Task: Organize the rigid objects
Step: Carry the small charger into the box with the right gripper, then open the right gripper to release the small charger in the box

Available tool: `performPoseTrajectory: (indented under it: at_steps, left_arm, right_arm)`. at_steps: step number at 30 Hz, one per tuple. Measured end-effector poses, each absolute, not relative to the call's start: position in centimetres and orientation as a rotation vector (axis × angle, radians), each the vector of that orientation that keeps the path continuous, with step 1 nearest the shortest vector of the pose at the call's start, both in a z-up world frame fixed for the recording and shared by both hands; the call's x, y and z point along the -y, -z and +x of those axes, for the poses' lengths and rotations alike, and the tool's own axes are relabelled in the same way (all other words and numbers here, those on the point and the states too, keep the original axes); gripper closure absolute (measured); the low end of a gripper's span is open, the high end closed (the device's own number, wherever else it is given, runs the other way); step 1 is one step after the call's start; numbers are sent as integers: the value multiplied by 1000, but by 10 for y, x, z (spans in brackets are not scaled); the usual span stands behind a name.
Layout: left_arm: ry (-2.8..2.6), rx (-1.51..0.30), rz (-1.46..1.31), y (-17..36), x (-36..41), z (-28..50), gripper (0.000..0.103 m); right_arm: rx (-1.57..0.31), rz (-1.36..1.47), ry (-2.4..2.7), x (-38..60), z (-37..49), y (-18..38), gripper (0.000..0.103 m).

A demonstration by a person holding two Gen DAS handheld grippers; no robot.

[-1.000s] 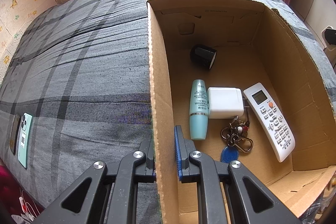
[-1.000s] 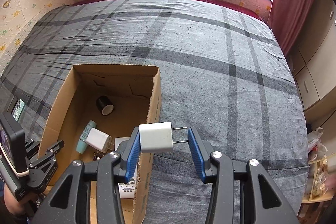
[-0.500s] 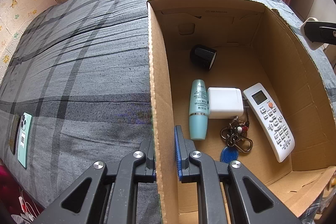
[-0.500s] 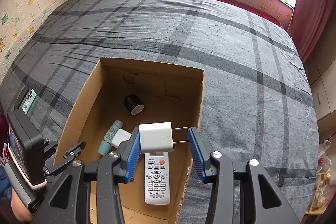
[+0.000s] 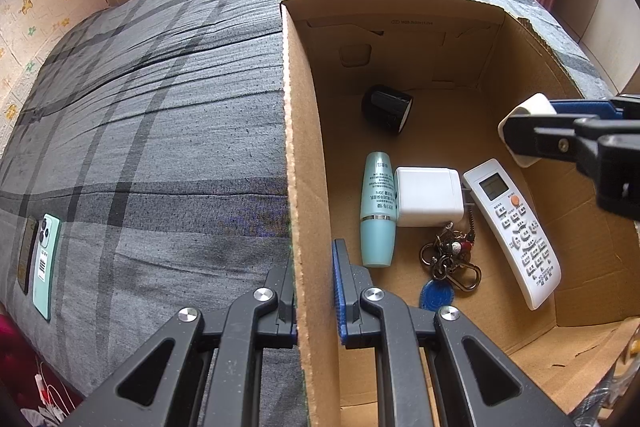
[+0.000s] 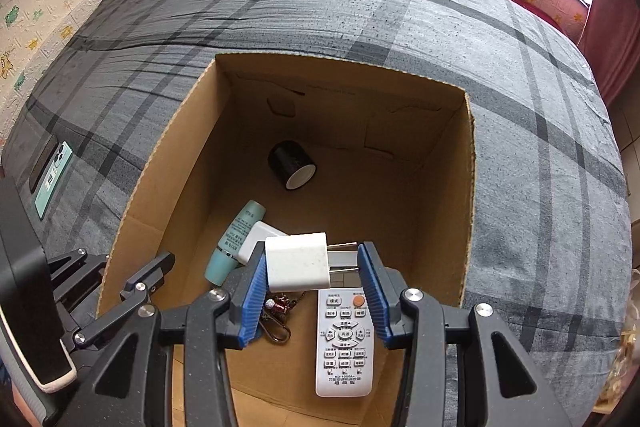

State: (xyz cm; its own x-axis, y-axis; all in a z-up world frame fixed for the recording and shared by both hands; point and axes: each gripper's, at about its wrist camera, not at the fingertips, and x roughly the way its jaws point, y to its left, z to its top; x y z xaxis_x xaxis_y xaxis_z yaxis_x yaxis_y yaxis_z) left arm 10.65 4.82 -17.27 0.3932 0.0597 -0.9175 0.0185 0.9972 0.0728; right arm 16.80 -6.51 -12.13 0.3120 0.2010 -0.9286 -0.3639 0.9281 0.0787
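An open cardboard box (image 5: 304, 147) (image 6: 440, 187) sits on a grey plaid bed. My left gripper (image 5: 312, 259) is shut on the box's left wall, one finger outside and one inside. My right gripper (image 6: 313, 255) is shut on a small white plug charger (image 6: 298, 261) (image 5: 528, 107), prongs pointing right, hanging over the box's inside. On the box floor lie a black cylinder (image 5: 386, 107), a teal bottle (image 5: 376, 211), a white adapter (image 5: 428, 197), a white remote (image 5: 516, 231) (image 6: 346, 339) and a key ring (image 5: 448, 259).
A mint-green phone (image 5: 46, 263) (image 6: 52, 179) lies beside a dark one near the bed's left edge. Wallpapered walls and a window stand beyond the bed, with a red curtain at the right.
My right gripper has carried the charger leftwards and down from above the box's right wall to over its inside, entering the left wrist view. The left gripper has stayed put.
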Motion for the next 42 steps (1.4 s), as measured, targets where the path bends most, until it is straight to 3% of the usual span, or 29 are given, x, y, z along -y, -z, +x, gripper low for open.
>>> performPoseTrajectory:
  at_steps: [19, 37, 42]
  left_arm:
    - [-27, -1167, 77, 172, -48, 106, 89]
    - [-25, -1168, 77, 172, -50, 106, 89]
    - [-25, -1168, 75, 171, -50, 107, 89]
  right_arm:
    - [-1333, -166, -377, 50, 167, 171, 55]
    - [-1271, -179, -359, 53, 163, 146, 53]
    - [-1243, -175, -333, 66, 158, 129, 44]
